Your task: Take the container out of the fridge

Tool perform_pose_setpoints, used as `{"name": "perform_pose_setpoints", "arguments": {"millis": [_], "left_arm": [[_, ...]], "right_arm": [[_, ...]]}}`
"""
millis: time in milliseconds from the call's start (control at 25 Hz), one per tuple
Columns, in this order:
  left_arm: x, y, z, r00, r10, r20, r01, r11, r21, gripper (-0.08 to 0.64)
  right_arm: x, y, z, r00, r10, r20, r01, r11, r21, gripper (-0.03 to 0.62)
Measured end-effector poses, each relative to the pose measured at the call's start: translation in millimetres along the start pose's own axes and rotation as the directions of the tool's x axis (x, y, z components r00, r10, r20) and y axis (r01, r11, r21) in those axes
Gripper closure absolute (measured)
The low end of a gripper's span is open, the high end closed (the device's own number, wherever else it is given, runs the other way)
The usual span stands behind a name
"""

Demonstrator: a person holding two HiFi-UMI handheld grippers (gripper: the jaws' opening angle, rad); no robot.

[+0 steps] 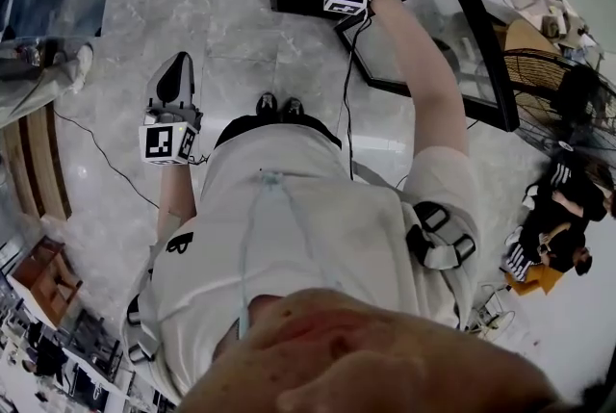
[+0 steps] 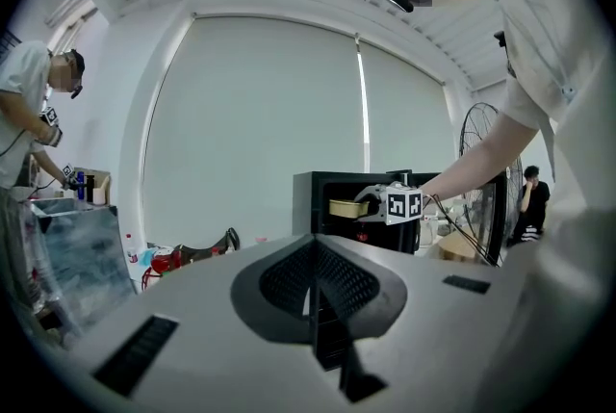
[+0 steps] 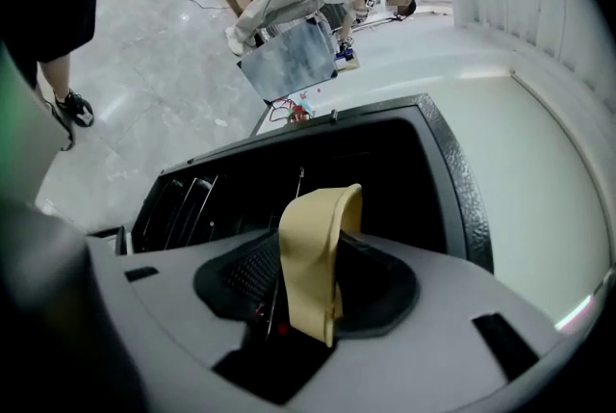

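The beige plastic container [image 3: 318,228] sits just inside the open black fridge [image 3: 452,180] at one o'clock, rim clenched by the right gripper [image 3: 308,291], seemingly for a straight pull; the left gripper [image 1: 174,74], closed and empty, hangs clear at ten o'clock

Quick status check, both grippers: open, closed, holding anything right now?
The left gripper is closed and holds nothing.
The right gripper is closed on the tan container, at the mouth of the open fridge.
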State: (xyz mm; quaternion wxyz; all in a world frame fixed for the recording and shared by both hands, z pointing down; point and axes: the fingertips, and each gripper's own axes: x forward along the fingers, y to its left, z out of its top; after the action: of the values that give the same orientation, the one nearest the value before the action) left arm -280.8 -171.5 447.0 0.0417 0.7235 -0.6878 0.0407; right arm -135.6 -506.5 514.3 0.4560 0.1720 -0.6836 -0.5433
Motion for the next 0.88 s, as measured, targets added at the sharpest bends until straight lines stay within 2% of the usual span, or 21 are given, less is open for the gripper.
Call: {"name": "perform_pose_setpoints", "arguments": {"millis": [280,480,680,760,880], "left_arm": [[23,-14,4,0.994,-0.103,0.024,0.103,0.995,0.0,0.551],[40,-25,8,0.985,-0.168,0.04,0.169,0.986,-0.015,0.551],[58,-48,8,0.97,-0.238,0.045,0.239,0.971,-0.022,0.551],[64,-61,10,0.963,-0.264,0.056,0.265,0.964,-0.009,0.551],[71,-80,16,0.952,-0.3,0.067,0.297,0.954,0.047,0.551]], "right_arm": [[-68,13,28,0.996,-0.005,0.089,0.005,1.0,-0.002,0.413],[-132,7,53,0.981,-0.095,0.168,0.079,0.992,0.099,0.413],[-197,20,76,0.961,-0.103,0.256,0.061,0.984,0.167,0.414],[-221,29,83,0.951,-0.11,0.288,0.058,0.981,0.185,0.414],[-244,48,87,0.953,-0.102,0.287,0.053,0.983,0.173,0.414]]}}
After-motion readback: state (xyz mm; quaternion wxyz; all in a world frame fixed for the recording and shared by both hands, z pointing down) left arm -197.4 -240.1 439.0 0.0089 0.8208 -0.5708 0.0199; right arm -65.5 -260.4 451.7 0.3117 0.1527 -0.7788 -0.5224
